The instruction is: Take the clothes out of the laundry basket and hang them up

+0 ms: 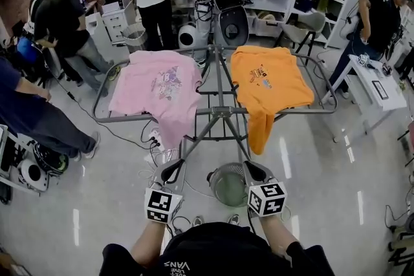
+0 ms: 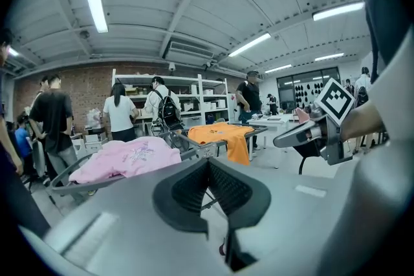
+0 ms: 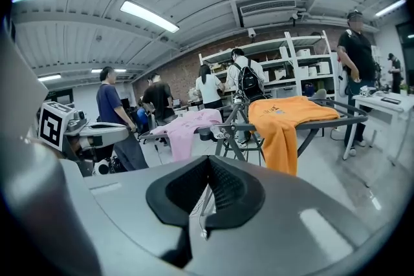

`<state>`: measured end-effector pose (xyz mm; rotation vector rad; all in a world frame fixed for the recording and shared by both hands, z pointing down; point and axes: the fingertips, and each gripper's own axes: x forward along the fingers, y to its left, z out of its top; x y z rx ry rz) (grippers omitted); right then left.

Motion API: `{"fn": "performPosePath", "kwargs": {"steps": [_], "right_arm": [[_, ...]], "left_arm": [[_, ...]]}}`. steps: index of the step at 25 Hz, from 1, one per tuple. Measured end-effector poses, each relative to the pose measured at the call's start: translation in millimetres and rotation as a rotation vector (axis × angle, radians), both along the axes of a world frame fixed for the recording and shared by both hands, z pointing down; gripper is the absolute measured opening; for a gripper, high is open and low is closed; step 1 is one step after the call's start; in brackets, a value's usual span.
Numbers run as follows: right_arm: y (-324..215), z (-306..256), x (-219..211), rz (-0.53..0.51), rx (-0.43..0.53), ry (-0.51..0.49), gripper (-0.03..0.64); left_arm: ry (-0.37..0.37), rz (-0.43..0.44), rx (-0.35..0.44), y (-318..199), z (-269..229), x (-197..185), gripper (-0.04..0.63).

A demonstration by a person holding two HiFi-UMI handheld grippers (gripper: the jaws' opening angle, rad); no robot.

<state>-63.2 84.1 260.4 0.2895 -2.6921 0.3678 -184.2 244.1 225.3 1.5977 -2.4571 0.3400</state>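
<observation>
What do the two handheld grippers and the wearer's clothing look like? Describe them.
The left gripper and right gripper are matching grey tapered shells with black ribbed pads inside the jaws. Each carries a white cube with black square markers. The person wears a black short-sleeved top with white lettering.

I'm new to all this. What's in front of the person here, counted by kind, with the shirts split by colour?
Pink T-shirt: 1
Orange T-shirt: 1
Drying rack: 1
Laundry basket: 1
Hand-held grippers: 2 (left hand-held gripper, right hand-held gripper, both shut, empty)
Total: 6
</observation>
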Motion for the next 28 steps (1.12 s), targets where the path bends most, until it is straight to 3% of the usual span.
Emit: {"fn": "performPosePath", "kwargs": {"steps": [12,28], "right_arm": [[19.7,0.7,-9.0,0.002,0.032,0.016,0.005],[0.4,-9.6,-8.5,-0.002,0.051,0.015,0.005]], "left_arm": [[-0.004,-0.017,-0.002,28.5,2.0,-2.3,0.002],[0.003,0.001,0.015,7.0,-2.6,1.3,0.002]]}}
